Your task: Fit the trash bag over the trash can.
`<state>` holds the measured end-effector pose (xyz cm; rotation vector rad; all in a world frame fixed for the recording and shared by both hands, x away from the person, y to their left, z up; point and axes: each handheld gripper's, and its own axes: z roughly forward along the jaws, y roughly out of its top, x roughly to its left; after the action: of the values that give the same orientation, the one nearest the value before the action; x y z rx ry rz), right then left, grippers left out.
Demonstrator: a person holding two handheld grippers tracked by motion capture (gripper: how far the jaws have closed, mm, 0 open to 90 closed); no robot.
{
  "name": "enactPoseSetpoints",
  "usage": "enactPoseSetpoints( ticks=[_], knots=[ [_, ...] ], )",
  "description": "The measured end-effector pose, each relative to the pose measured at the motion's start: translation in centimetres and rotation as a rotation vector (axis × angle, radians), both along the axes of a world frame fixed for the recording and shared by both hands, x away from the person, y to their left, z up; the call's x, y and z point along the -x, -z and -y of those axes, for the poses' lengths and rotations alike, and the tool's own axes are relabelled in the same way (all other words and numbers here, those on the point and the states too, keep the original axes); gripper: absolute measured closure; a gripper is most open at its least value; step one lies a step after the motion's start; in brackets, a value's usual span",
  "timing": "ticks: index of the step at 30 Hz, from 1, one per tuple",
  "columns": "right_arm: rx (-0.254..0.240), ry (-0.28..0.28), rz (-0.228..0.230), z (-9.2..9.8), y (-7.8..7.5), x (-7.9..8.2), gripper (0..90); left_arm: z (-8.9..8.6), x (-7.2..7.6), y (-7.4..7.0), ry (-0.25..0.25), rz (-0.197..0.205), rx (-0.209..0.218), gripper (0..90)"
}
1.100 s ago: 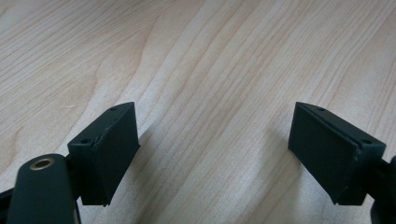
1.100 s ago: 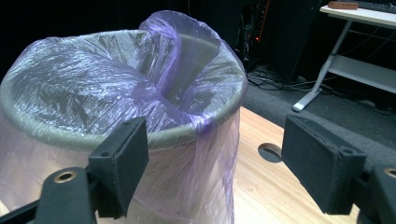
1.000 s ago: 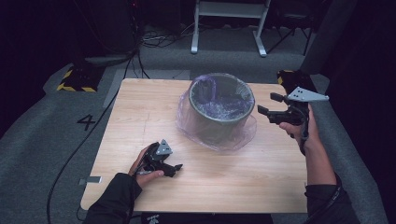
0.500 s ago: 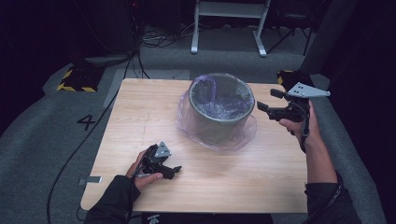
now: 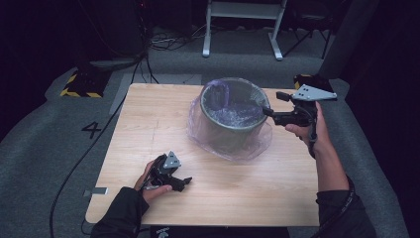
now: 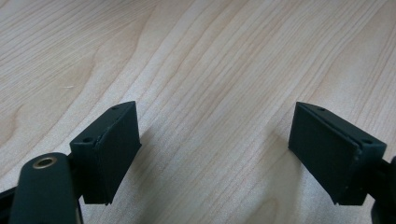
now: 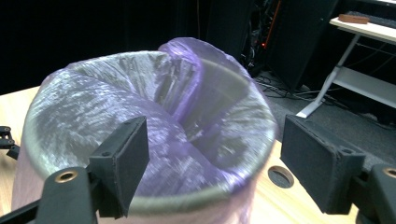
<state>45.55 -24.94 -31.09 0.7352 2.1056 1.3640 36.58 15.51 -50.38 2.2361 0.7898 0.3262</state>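
R tongs [image 5: 271,103] have edged in toward the bin [image 5: 231,117] since a sec ago — earlier they hung a bit farther off its right side, now the tips sit just at the rim. Jaws spread wide, nothing between the pads; in the right gripper view they frame the bin mouth w/ the purple liner bag [image 7: 187,126] sagging inside and draped over the rim. My read: lining up to pinch the bag edge at the near rim, prob to fit or tug the liner; grip not yet made.

Bin stands upright at centre-back of the counter [image 5: 148,129], bag skirt pooled round its base — same spot as before.

L tongs [image 5: 179,182] haven't moved: parked low on the counter near the front-left, jaws spread, bare wood between them, well apart from the bin.
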Motion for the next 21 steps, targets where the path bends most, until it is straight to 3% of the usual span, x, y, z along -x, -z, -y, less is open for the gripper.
enactPoseSetpoints(
  ticks=[10,21],
  knots=[
    [0.037,-0.022,-0.010,-2.0,0.2,-1.4,23.4,0.0,0.0,0.0,0.000,0.000,0.000,15.9],
    [0.084,0.003,-0.041,-3.6,0.6,-4.5,24.1,0.0,0.0,0.0,0.000,0.000,0.000,16.0]
  ],
)
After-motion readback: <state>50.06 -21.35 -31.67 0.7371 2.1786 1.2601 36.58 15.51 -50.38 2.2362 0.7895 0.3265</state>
